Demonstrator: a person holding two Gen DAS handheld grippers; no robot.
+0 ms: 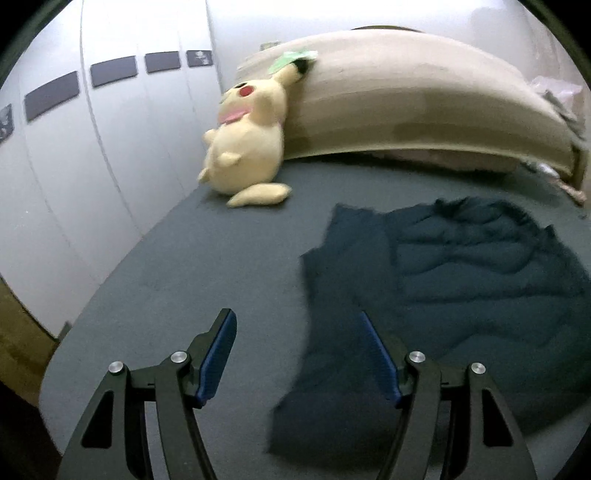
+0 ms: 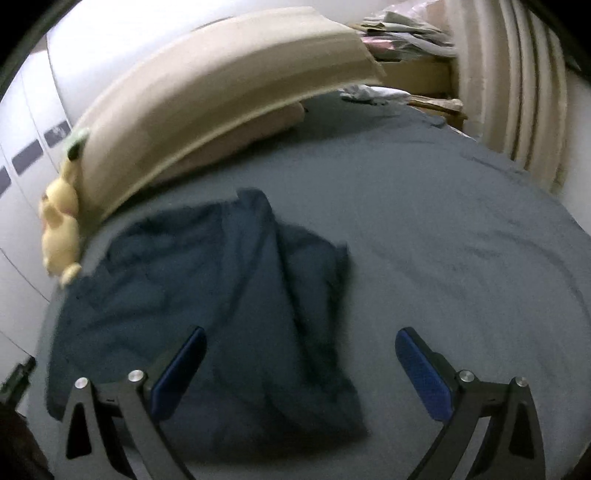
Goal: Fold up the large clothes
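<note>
Landmark for all positions: the dark blue garment [image 1: 454, 280], lying rumpled and partly doubled over on the grey bed sheet [image 1: 192, 258]. Left wrist view, left to right: white wardrobe doors [image 1: 92, 155] stand well left of the garment; a yellow plush toy [image 1: 247, 147] sits beyond the garment's far left corner, leaning on the beige headboard [image 1: 424, 99], which runs behind the garment's far edge. My left gripper [image 1: 299, 328] hangs released, jaws spread wide with nothing between them; its left finger is over bare sheet just left of the garment, its right finger over the garment's near left edge, whose flap trails toward the camera. I cannot tell if either finger touches cloth. Right wrist view, left to right: the plush toy is at the garment's far left corner; the garment [image 2: 207, 295] fills the left half of the bed; my right gripper [image 2: 301, 343] is likewise released, jaws wide apart, left finger above the garment's near portion, right finger above bare sheet just right of it. Clutter [image 2: 406, 29] is stacked well beyond the garment's far right side. Both views are motion-blurred.
</note>
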